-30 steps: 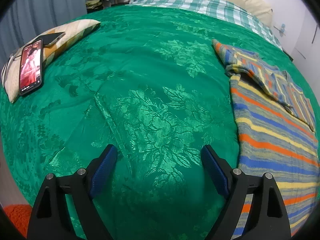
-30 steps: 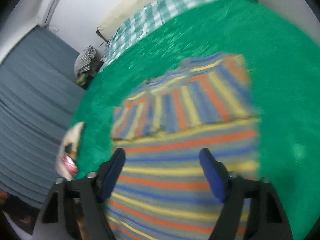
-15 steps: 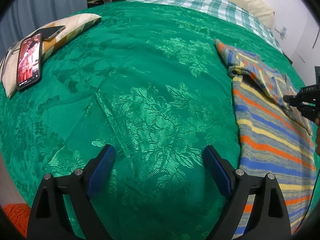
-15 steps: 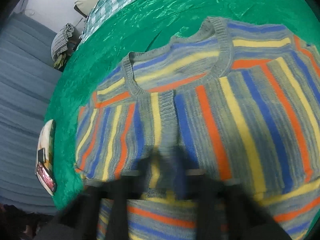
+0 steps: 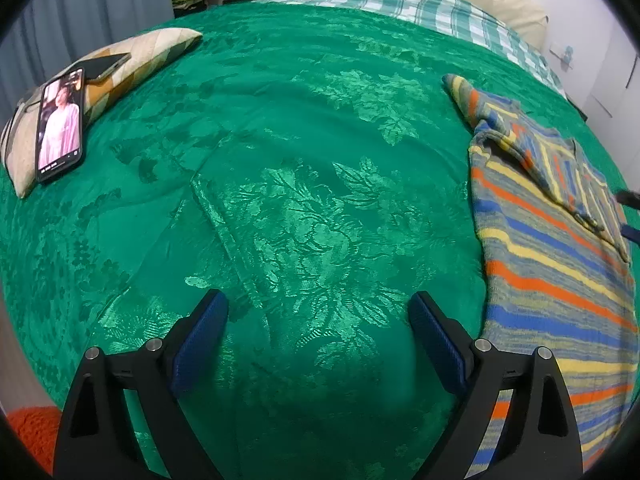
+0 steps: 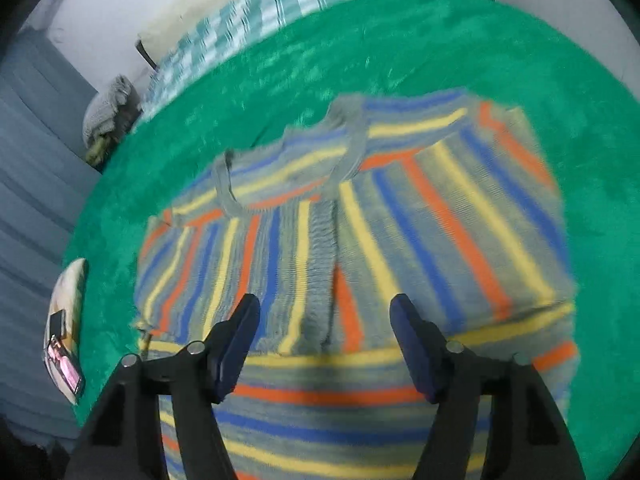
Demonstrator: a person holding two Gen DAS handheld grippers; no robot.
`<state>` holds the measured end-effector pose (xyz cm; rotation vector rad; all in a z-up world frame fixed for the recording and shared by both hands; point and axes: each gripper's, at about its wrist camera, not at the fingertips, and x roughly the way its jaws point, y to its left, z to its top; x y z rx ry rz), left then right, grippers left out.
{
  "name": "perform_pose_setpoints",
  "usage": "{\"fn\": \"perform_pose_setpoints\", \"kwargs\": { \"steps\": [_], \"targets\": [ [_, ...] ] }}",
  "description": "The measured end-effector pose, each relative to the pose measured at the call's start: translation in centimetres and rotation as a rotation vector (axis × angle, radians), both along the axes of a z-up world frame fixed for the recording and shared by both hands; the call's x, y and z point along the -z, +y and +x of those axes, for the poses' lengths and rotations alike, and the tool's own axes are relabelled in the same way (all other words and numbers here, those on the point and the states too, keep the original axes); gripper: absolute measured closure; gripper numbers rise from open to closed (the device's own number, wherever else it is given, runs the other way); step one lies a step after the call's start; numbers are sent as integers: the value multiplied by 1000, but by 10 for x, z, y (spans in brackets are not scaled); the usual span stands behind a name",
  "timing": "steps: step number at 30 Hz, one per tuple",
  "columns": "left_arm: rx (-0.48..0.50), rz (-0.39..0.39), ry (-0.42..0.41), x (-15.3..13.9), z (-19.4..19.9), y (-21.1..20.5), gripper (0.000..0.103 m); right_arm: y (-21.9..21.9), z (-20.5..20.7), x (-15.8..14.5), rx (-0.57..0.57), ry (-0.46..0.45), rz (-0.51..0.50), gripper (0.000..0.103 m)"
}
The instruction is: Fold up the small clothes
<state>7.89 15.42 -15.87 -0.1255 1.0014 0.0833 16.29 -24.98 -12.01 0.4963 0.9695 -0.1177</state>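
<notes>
The striped sweater (image 6: 360,248) lies flat on the green bedspread (image 5: 280,200) of the bed. Both sleeves are folded in over the chest and meet in the middle. So the sleeve fold looks done, and the next fold is the job now.

The right gripper (image 6: 324,340) hangs over the sweater, just below where the sleeves meet. Its fingers (image 6: 240,336) are spreading apart right now. They stand on either side of the middle seam but do not pinch it. The picture is a bit blurry.

The left gripper (image 5: 316,340) waits over bare bedspread. Its fingers (image 5: 200,340) are wide apart with nothing in them. From there the sweater (image 5: 552,248) is at about 3 o'clock. A phone (image 5: 60,128) rests on a small pillow (image 5: 160,48) at about 10 o'clock.

Next, I think both grippers need to take the bottom edge of the sweater and bring it up toward the neck. The left one has to move over to the sweater first.

Half a second ago the right fingers were shut tight, low on the sleeves. Now they are apart and the sweater sits farther away. The left gripper has stayed in its place.
</notes>
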Motion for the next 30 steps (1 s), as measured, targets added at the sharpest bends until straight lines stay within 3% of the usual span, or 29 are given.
{"fn": "perform_pose_setpoints", "kwargs": {
  "steps": [4,10,15,20,27,28,29,30],
  "targets": [
    [4,2,4,0,-1,-1,8,-15,-49,-14,-52,-35,-134,33],
    [9,-1,3,0,-3,-2,8,-67,-156,-10,24,-30,-328,30],
    [68,-38,0,-6,2,-12,8,-92,-217,0,101,-28,-339,30],
    [141,-71,-24,-19,43,-33,8,-87,-242,18,118,-22,-298,30],
    [328,72,-51,-27,115,-105,9,-81,-233,21,114,-36,-271,30],
    [344,114,-59,-23,119,-113,12,-81,-233,23,115,-31,-266,30],
    [329,190,-71,-16,124,-119,26,-80,-233,26,117,-26,-262,30],
    [274,249,-61,-8,129,-118,48,-80,-234,29,120,-17,-254,30]
  ]
}}
